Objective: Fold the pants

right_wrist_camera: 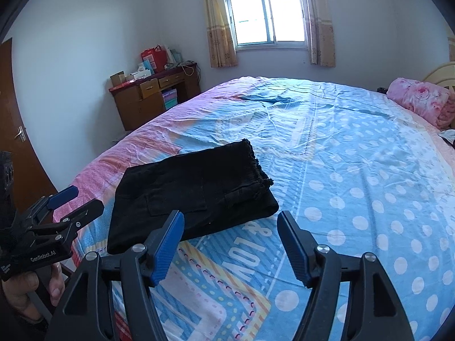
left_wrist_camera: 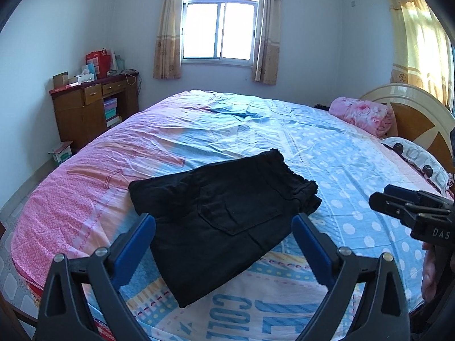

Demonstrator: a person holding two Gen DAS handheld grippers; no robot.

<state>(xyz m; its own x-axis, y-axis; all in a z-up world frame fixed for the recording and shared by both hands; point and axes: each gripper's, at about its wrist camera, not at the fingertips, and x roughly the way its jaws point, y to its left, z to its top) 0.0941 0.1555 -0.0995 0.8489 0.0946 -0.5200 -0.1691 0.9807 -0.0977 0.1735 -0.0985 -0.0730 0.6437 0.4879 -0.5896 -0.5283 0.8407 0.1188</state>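
Both sets of jaws are spread wide with nothing between them. From the left wrist camera, the left gripper (left_wrist_camera: 224, 233) hangs above the near edge of the bed with its 2 blue pads (left_wrist_camera: 133, 251) well apart, framing the black pants (left_wrist_camera: 224, 213) without touching them. The right gripper (right_wrist_camera: 230, 233) does the same in its own view, blue fingers (right_wrist_camera: 167, 244) splayed, sitting above the bedsheet (right_wrist_camera: 341, 170) just to the right of the pants (right_wrist_camera: 193, 190).

The pants are already folded into a compact rectangle (looks like a few layers stacked, with the frayed hem ends on the far right corner). A back pocket faces up on top. They lie flat on the bedsheet (left_wrist_camera: 327, 156) near the foot-side edge of the bed, closer to the pink side of the sheet than to the blue polka-dot part.

Each gripper shows up in the other's view too: the right gripper (left_wrist_camera: 392, 199) pokes in from the right edge of the left camera, and the left gripper (right_wrist_camera: 76, 201) sits at the left edge of the right camera, with a hand (right_wrist_camera: 25, 284) wrapped around its handle.

Background stuff: a rolled pink floral blanket (left_wrist_camera: 364, 113) near the headboard (left_wrist_camera: 412, 105), a spotted pillow (left_wrist_camera: 418, 159), a wooden desk (left_wrist_camera: 93, 105) piled with boxes, and a curtained window (left_wrist_camera: 219, 28).
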